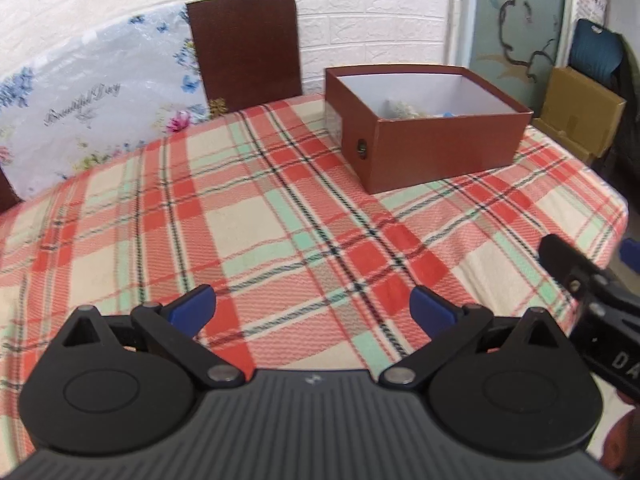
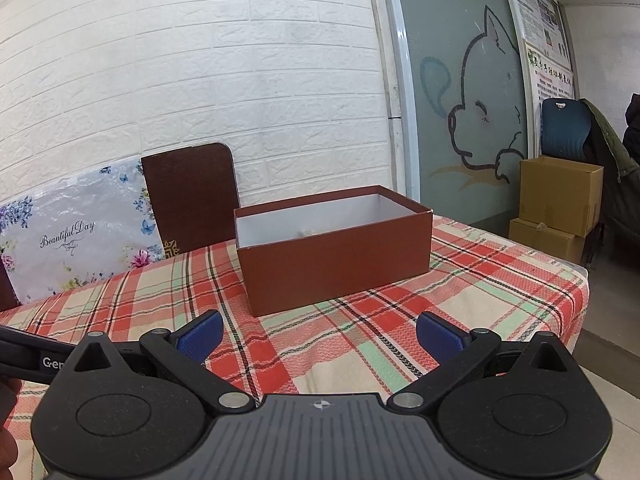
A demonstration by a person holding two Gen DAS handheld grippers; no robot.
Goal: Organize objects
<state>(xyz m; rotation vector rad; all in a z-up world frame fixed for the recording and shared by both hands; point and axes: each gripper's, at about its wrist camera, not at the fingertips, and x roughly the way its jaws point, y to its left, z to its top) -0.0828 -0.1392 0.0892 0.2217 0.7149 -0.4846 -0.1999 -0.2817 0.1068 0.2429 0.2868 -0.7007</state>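
A brown open box (image 1: pixel 448 146) with a white inside stands on the plaid tablecloth (image 1: pixel 256 216) at the far right; small pale objects (image 1: pixel 402 110) lie inside it, partly hidden by its wall. The box also shows in the right wrist view (image 2: pixel 336 268), straight ahead. My left gripper (image 1: pixel 312 310) is open and empty, low over the cloth, well short of the box. My right gripper (image 2: pixel 320 338) is open and empty, near the table's front edge, in front of the box. It also shows in the left wrist view at the right edge (image 1: pixel 592 280).
A dark brown chair back (image 1: pixel 244 44) stands behind the table, with a floral wrapped panel (image 1: pixel 92 104) leaning on the white brick wall. Cardboard boxes (image 2: pixel 560 196) and a blue chair (image 2: pixel 566 128) stand to the right, beyond the table's right edge (image 2: pixel 580 276).
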